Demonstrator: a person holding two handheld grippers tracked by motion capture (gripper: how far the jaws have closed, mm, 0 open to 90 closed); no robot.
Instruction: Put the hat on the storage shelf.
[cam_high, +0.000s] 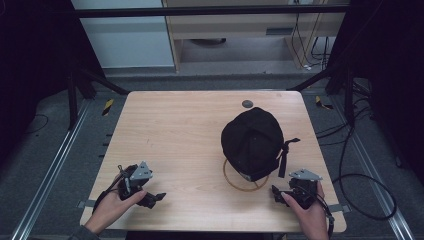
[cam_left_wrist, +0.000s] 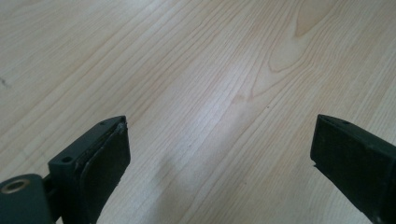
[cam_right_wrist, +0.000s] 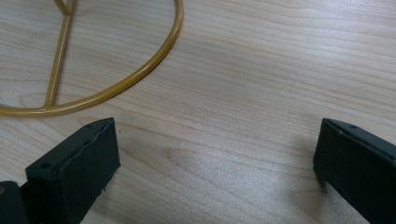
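Note:
A black cap (cam_high: 252, 142) sits on a gold wire stand whose round base ring (cam_high: 245, 186) rests on the wooden table (cam_high: 190, 125), right of centre. A strap hangs from the cap's right side. My left gripper (cam_high: 154, 198) lies near the front left edge, held by a hand, open, with bare wood between its jaws (cam_left_wrist: 219, 135). My right gripper (cam_high: 276, 192) sits at the front right, just right of the stand's ring, open. In the right gripper view the gold ring (cam_right_wrist: 135, 77) curves past the upper left, outside the jaws.
A small dark round disc (cam_high: 247, 104) lies near the table's far edge. Cables (cam_high: 360, 185) trail over the floor to the right. Metal rails run along both sides of the table. The table's left and middle are bare wood.

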